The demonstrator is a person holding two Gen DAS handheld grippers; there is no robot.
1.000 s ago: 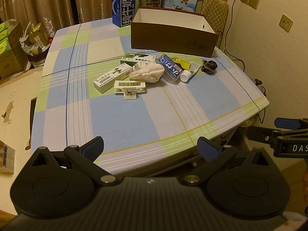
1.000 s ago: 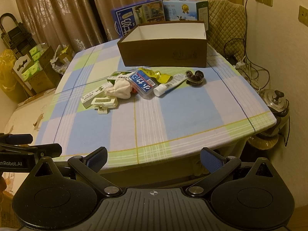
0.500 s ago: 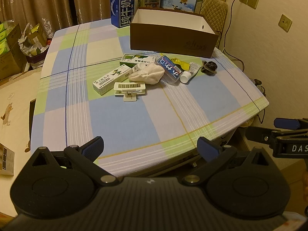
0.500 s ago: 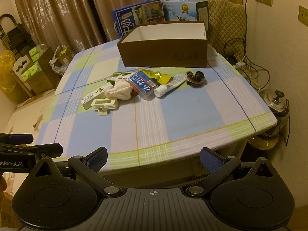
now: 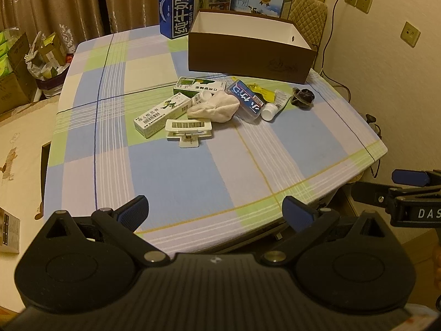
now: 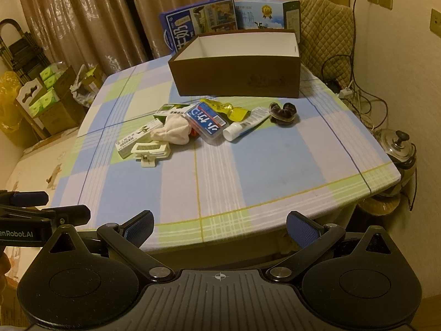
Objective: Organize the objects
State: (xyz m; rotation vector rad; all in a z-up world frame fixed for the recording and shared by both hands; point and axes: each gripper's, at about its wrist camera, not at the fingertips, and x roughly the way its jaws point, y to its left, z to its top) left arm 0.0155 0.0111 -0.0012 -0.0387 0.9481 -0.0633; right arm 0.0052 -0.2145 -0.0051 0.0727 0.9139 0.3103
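**Claws open and empty, sorting not begun**

Both claws hang short of the near edge of the worktop [image 5: 176,182]. Left claw [image 5: 215,211]: fingers spread wide, nothing between them. Right claw [image 6: 220,224]: same, spread wide and empty. Each shows at the edge of the other's view, so they sit side by side.

Brown box [image 6: 237,69] stands at the far side of the worktop, open at the top. Only the white inner walls are visible; the floor of the box is hidden, so contents cannot be confirmed.

Loose items lie in a cluster just in front of the box, none inside it as far as can be seen:
- white hair clip [image 5: 188,131], nearest the claws
- two green-and-white medicine cartons, one [image 5: 162,111] touching the clip
- crumpled white cloth [image 5: 213,107]
- blue flat case [image 6: 206,122]
- white tube [image 6: 245,124]
- yellow wrapper [image 6: 228,109]
- dark hair tie [image 6: 284,111], a little apart to the right

Two milk cartons stand behind the box.

Judgement: task at its start. Every item is left to move, presumably into the box.
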